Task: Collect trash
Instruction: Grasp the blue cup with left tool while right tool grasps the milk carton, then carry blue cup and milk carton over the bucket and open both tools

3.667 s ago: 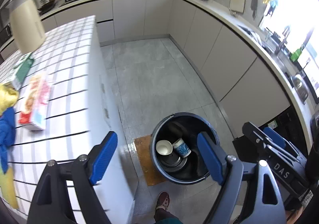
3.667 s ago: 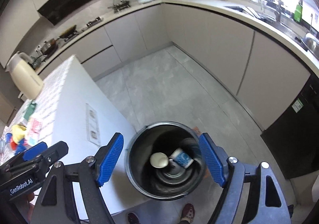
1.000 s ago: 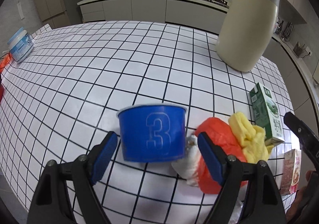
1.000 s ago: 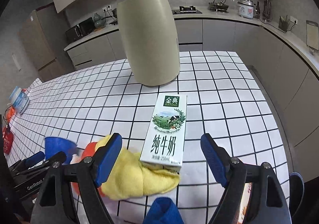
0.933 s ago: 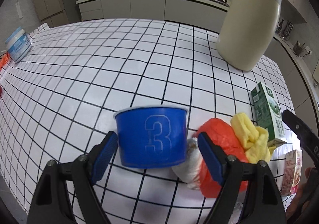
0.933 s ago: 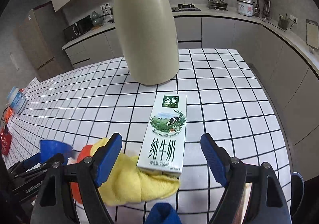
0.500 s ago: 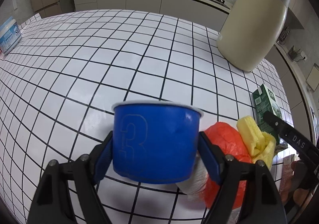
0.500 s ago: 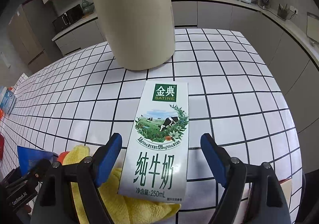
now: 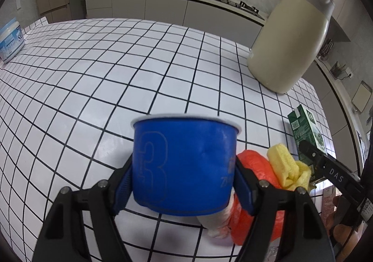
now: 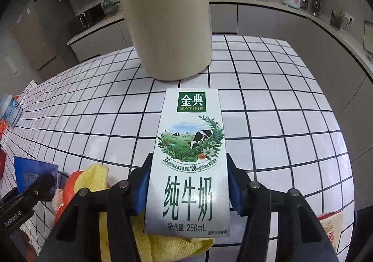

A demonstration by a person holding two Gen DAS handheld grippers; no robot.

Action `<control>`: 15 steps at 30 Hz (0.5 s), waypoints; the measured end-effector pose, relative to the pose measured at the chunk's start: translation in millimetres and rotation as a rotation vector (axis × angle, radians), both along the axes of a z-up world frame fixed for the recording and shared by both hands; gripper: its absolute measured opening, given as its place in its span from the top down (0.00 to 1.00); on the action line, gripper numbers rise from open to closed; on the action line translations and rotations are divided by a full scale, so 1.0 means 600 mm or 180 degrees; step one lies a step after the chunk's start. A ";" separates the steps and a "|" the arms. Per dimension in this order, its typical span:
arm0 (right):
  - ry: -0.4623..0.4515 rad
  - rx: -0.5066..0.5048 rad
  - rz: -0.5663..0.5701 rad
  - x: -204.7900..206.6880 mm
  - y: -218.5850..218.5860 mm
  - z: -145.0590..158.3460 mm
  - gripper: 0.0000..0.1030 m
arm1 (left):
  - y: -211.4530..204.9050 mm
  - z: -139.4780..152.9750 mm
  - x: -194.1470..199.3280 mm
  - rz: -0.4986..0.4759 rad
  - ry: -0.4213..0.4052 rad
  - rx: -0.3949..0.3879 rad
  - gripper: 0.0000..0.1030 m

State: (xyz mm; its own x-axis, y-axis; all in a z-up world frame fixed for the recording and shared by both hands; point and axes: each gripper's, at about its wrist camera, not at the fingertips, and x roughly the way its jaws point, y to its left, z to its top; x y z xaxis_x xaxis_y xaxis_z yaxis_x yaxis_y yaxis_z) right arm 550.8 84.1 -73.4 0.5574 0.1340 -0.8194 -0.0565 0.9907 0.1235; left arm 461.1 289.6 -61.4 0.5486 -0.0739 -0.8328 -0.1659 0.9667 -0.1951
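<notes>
A blue paper cup with a large 3 on it sits between the blue pads of my left gripper, which press on both its sides. In the right wrist view a white and green milk carton stands between the fingers of my right gripper. Its jaws are closing, and the pads touch the carton's sides. From the left wrist view the carton shows at the right edge. The cup appears at the lower left of the right wrist view.
A tall cream jug stands just behind the carton on the white tiled table. A yellow cloth and an orange bag lie between cup and carton. A blue-white tub is far left, a red-white box near right.
The left jaws have closed in on the blue cup, which now fills the gap. My right gripper sank toward the milk carton and its jaws came in onto its sides.
</notes>
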 end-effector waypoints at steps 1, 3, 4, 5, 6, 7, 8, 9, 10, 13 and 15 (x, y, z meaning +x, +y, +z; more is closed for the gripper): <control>-0.0027 0.0014 0.0006 -0.005 -0.001 0.006 0.45 | -0.001 0.004 -0.003 -0.0003 -0.0022 0.0005 0.27; -0.0071 0.0037 0.0021 -0.014 -0.004 0.016 0.45 | -0.005 0.016 -0.009 -0.0011 -0.0084 0.0029 0.27; -0.0098 0.0048 0.0021 -0.020 -0.005 0.022 0.45 | -0.007 0.020 -0.013 -0.0021 -0.0107 0.0040 0.27; -0.0123 0.0069 0.0015 -0.027 -0.007 0.029 0.45 | -0.010 0.026 -0.017 -0.0031 -0.0131 0.0046 0.27; -0.0152 0.0092 0.0016 -0.035 -0.010 0.036 0.45 | -0.014 0.031 -0.021 -0.0039 -0.0156 0.0056 0.27; -0.0179 0.0103 0.0023 -0.044 -0.011 0.043 0.45 | -0.017 0.035 -0.026 -0.0049 -0.0176 0.0064 0.27; -0.0214 0.0115 0.0039 -0.055 -0.014 0.052 0.45 | -0.022 0.041 -0.032 -0.0064 -0.0199 0.0069 0.27; -0.0241 0.0130 0.0049 -0.063 -0.015 0.058 0.45 | -0.026 0.044 -0.038 -0.0075 -0.0218 0.0068 0.27; -0.0269 0.0140 0.0055 -0.074 -0.017 0.064 0.45 | -0.031 0.048 -0.044 -0.0089 -0.0237 0.0073 0.27; -0.0354 0.0158 0.0078 -0.110 -0.027 0.081 0.45 | -0.049 0.060 -0.065 -0.0127 -0.0308 0.0099 0.27; -0.0387 0.0196 0.0099 -0.137 -0.037 0.089 0.45 | -0.064 0.067 -0.080 -0.0156 -0.0336 0.0131 0.27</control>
State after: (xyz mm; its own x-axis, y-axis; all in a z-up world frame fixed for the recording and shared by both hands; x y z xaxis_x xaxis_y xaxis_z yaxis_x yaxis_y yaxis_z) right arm 468.8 62.2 -20.2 0.6469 0.2006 -0.7357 -0.1053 0.9790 0.1744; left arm 412.9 251.3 -21.0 0.6299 -0.0699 -0.7735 -0.0987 0.9807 -0.1690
